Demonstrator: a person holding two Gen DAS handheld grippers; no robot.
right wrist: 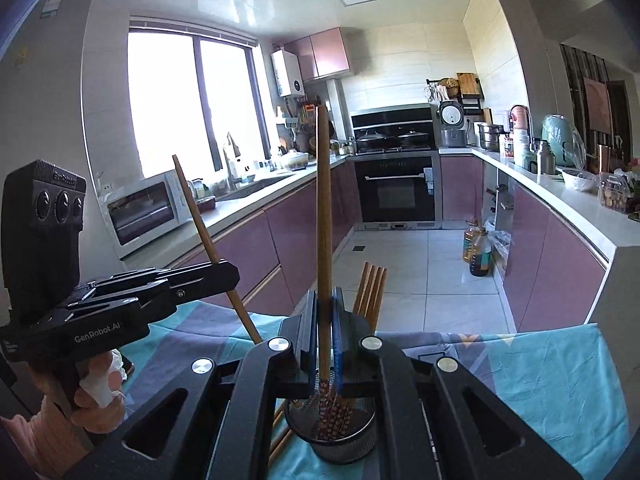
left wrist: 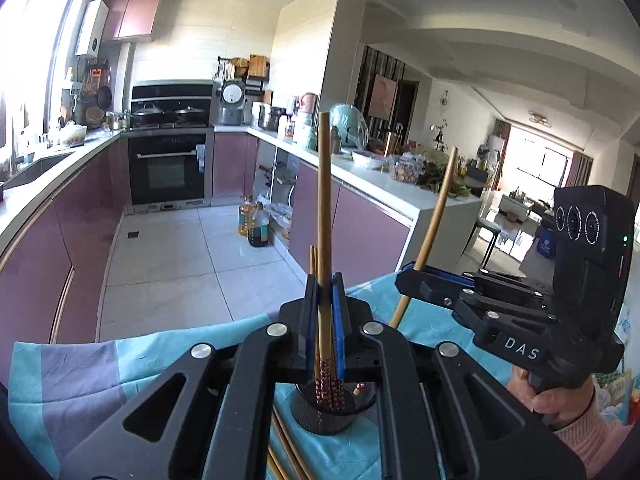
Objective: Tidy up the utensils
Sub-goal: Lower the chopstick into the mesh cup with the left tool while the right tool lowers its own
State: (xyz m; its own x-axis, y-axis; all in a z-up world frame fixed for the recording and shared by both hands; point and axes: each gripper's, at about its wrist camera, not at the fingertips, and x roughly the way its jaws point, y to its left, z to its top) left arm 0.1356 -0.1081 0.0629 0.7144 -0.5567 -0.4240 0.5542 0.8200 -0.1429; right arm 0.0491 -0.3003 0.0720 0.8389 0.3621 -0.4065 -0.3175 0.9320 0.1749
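While both cameras look across the kitchen, each hand-held gripper is clamped on one wooden chopstick. In the left wrist view, the left hand-held gripper (left wrist: 325, 300) has its jaws together on a chopstick (left wrist: 323, 200) that stands nearly upright, its thin tip toward 12 o'clock and its patterned red end (left wrist: 329, 388) down inside the black mesh holder (left wrist: 324, 416). This holder stands on the surface, on a turquoise and grey cloth (left wrist: 80, 380), at 6 o'clock from the jaws. Two more chopsticks (left wrist: 313, 260) show just behind the left jaw, and others lie on the cloth at 7 o'clock of the holder.

At 3 o'clock in the same view is the right hand-held gripper (left wrist: 416, 274), held by a hand (left wrist: 560, 396) with a pink sleeve. It pinches a second chopstick (left wrist: 436, 212), which leans with its tip toward 1 o'clock.

From the right wrist view, the right hand-held gripper (right wrist: 325, 304) is closed on its chopstick (right wrist: 323, 208), which is upright here, with the lower patterned end over the mesh holder (right wrist: 332, 436); I cannot tell if it touches the bottom. A bundle of chopsticks (right wrist: 372, 292) rises at 1 o'clock from the jaws. The left hand-held gripper (right wrist: 224, 272) is at 9 o'clock, and its chopstick (right wrist: 200, 216) leans toward 11 o'clock.
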